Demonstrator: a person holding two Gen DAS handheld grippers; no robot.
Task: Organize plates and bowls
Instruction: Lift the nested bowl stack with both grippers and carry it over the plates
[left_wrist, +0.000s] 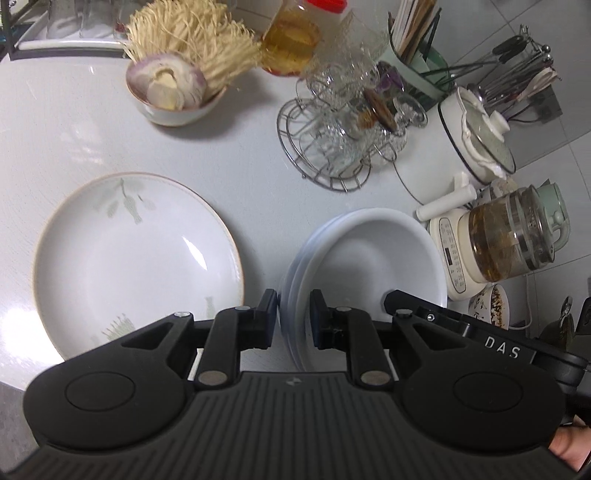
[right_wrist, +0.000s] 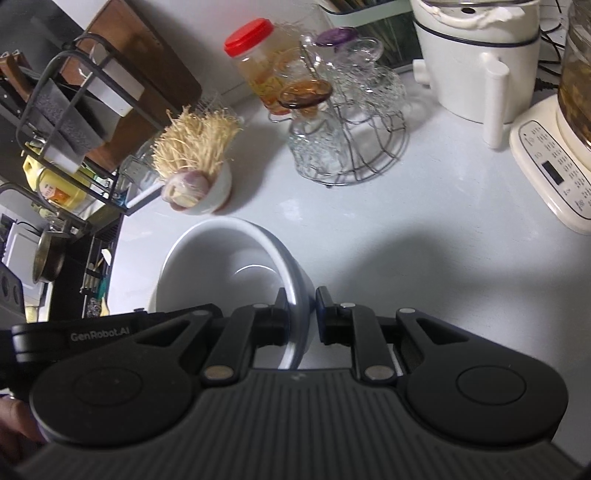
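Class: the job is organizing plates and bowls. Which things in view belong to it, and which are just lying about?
Job: stacked white bowls, gripped by the left gripper and the right gripper; patterned plate.

Lying about: garlic bowl, glass rack, red-lidded jar, kettle.

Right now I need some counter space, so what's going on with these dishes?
A person is working with two tools at once. The left hand-held gripper and the right hand-held gripper each straddle a rim of the stack of plain white bowls on the white countertop. Beside the stack lies a round white plate with a leaf pattern, untouched. Whether the stack is lifted is unclear.
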